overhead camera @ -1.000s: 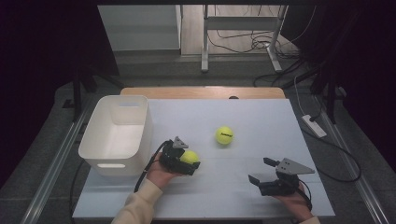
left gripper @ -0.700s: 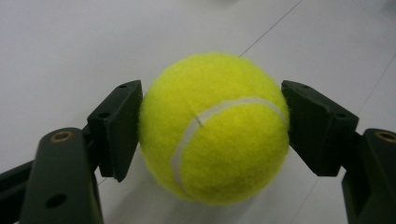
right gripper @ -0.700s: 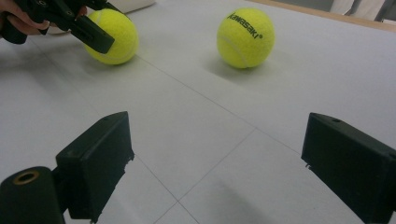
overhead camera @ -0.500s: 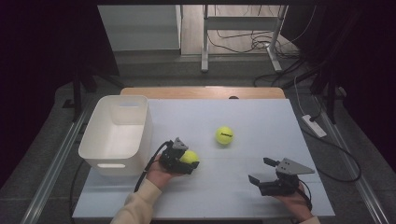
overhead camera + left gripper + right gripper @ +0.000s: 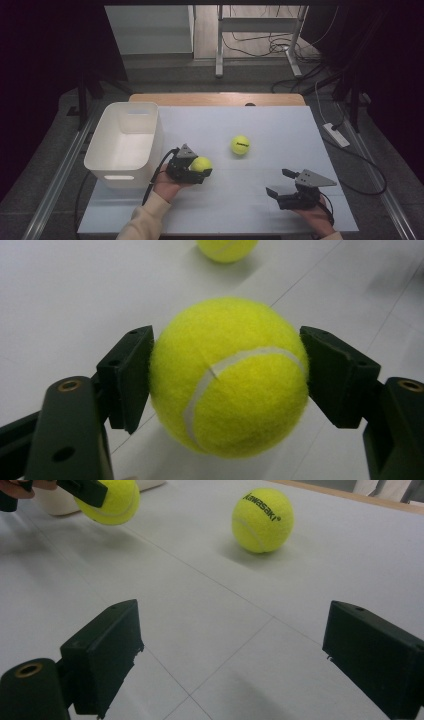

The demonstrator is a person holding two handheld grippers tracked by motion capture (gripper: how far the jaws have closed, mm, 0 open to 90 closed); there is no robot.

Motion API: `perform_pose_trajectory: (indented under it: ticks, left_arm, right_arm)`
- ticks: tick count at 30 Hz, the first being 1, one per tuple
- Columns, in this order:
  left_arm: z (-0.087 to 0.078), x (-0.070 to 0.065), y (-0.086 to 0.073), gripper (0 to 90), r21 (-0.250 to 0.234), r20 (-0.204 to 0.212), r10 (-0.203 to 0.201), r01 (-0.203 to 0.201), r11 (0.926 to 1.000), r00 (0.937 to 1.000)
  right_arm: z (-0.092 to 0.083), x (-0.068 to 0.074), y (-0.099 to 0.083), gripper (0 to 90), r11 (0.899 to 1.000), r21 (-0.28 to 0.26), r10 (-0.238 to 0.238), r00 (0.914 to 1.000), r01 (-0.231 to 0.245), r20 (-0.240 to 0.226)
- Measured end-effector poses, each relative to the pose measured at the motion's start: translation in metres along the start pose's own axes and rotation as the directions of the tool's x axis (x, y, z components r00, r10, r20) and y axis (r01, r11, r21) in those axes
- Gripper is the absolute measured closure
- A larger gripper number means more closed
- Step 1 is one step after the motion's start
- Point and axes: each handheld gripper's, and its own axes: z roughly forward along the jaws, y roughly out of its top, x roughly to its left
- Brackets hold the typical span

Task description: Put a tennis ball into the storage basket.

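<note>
While the left gripper (image 5: 227,380) pinched one ball (image 5: 201,164) just off the table (image 5: 280,125), at the bin's (image 5: 125,145) 4 o'clock, only narrow pads touched its round sides. A bump could have rolled it free. The right gripper (image 5: 281,183) sat wide and empty, the second ball (image 5: 240,145) at its 11 o'clock.

Fuzzy yellow felt with a smooth white seam on the held tennis ball (image 5: 229,377), same nap and black print on the second tennis ball (image 5: 262,520). Matt black plastic on the left gripper (image 5: 227,380) and right gripper (image 5: 232,655) jaws, small brass-looking rings near the base. Smooth matt white tabletop (image 5: 280,130) with a wooden far edge, smooth white plastic bin (image 5: 125,142), knitted cream sleeve (image 5: 142,222).
</note>
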Motion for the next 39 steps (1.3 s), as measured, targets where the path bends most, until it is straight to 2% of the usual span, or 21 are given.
perform_pose_trajectory:
  ticks: [11, 27, 29, 31, 34, 39]
  left_arm:
    - [-0.020, 0.002, 0.006, 26.6, -0.071, 0.029, -0.009, 0.011, 0.9974, 0.9996]
    - [-0.045, 0.000, 0.012, 26.7, -0.175, 0.039, 0.004, 0.003, 0.9846, 0.9992]
    - [-0.049, 0.000, 0.012, 26.6, -0.193, 0.064, -0.006, 0.019, 0.9810, 0.9979]
    - [-0.054, 0.000, 0.012, 26.6, -0.224, 0.096, -0.016, 0.038, 0.9739, 0.9952]
    - [-0.059, -0.001, 0.012, 26.7, -0.237, 0.087, -0.014, 0.035, 0.9709, 0.9961]
    - [-0.071, 0.000, 0.014, 26.6, -0.280, 0.084, -0.020, 0.043, 0.9591, 0.9963]
  right_arm:
    - [0.000, 0.000, 0.000, 8.7, 1.000, -0.001, 0.001, 1.0000, -0.001, 0.002]
    - [-0.001, -0.001, 0.000, 8.8, 1.000, -0.012, 0.016, 0.9999, -0.016, 0.002]
    - [-0.001, -0.001, 0.000, 8.8, 1.000, -0.012, 0.015, 0.9999, -0.015, 0.002]
    - [-0.001, -0.001, 0.000, 8.8, 1.000, -0.014, 0.014, 0.9999, -0.014, 0.001]
    - [-0.001, -0.001, 0.000, 8.8, 1.000, -0.015, 0.013, 0.9999, -0.013, 0.001]
    - [-0.001, -0.001, 0.000, 8.9, 1.000, -0.015, 0.012, 0.9999, -0.012, 0.002]
